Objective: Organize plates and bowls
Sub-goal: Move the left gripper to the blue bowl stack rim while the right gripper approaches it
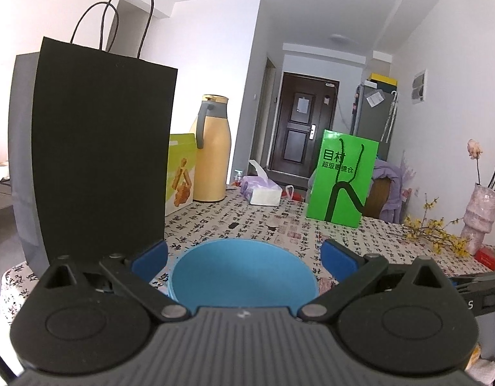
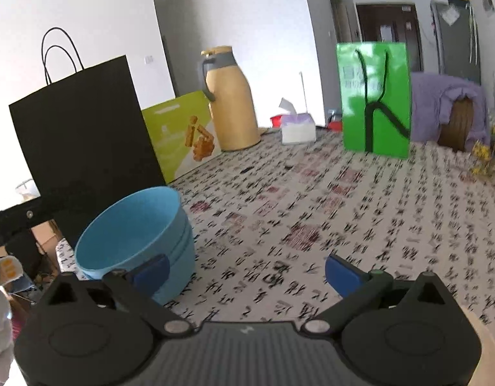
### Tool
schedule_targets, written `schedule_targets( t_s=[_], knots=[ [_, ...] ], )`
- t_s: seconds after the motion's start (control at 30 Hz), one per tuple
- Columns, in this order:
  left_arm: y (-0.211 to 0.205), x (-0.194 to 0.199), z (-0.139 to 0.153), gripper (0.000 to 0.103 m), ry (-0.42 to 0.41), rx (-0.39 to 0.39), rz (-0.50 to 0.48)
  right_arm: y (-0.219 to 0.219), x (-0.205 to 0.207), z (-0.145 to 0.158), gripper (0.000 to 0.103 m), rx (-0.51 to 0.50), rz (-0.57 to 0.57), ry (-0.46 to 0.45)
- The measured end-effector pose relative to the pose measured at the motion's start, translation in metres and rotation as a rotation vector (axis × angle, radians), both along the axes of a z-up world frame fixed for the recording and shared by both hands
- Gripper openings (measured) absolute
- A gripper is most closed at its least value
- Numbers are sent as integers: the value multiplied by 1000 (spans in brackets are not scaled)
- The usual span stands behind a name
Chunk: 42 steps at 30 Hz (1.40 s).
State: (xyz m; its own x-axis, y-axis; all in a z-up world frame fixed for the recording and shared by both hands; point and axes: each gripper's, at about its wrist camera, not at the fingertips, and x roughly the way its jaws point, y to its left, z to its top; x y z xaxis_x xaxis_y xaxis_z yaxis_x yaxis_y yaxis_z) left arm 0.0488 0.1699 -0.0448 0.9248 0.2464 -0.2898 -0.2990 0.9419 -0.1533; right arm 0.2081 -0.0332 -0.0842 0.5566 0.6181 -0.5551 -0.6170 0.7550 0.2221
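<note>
Left wrist view: the left gripper [image 1: 244,257] is spread wide, blue pads [image 1: 339,255] apart, and the blue bowl [image 1: 244,276] sits right between them on the patterned tablecloth [image 1: 279,225]. Neither pad touches the rim; the claw is released, holding nothing. Just left of the bowl stands a tall black paper bag [image 1: 99,148], handles up. Behind the bowl to the left there is a yellow-green box [image 1: 181,170], with a tan thermos jug [image 1: 213,151] beside it. A tissue pack [image 1: 262,188] lies farther back from the bowl, and a bright green bag [image 1: 342,178] stands upright beyond the bowl to the right. Far right of the bowl, a pale vase [image 1: 480,212] with yellow flower sprigs [image 1: 437,234] at its foot.

Right wrist view: the right gripper [image 2: 246,271] is also splayed open and empty, over bare tablecloth [image 2: 344,209]. The blue bowl [image 2: 135,234] is off to its left, and here it reads as two bowls nested, one rim just above the other. The gripper's left pad [image 2: 151,273] overlaps the bowl's outer wall in the picture; I can't tell whether it actually touches. The black paper bag [image 2: 83,128] rises directly behind the bowl, the yellow-green box [image 2: 180,135] and thermos jug [image 2: 231,103] behind and to its right. The green bag [image 2: 374,103] stands well away from the bowl, across the cloth, with a purple cloth [image 2: 446,103] draped over something behind it.
</note>
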Motion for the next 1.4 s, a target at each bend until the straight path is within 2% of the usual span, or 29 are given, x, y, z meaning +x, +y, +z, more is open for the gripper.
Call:
schedule_targets(
  t_s=[0.07,0.27,0.47,0.77,1.0,1.4],
  knots=[
    [4,-1,0,103,2,-4,-5,3,1,-1,103,3,-5,13],
    [24,-1,0,103,6,-23,-7,18,-5,3,103,-32,-12,-36],
    [50,-1,-3,103,10,-94,-1,32,-2,6,103,-38,-13,-22],
    [77,0,-4,103,41,-129,39,49,11,17,103,-7,-25,14],
    [97,6,-6,103,57,-175,69,75,11,29,103,-6,8,-6],
    [112,30,-22,103,128,-247,69,114,21,14,103,-61,26,56]
  ],
)
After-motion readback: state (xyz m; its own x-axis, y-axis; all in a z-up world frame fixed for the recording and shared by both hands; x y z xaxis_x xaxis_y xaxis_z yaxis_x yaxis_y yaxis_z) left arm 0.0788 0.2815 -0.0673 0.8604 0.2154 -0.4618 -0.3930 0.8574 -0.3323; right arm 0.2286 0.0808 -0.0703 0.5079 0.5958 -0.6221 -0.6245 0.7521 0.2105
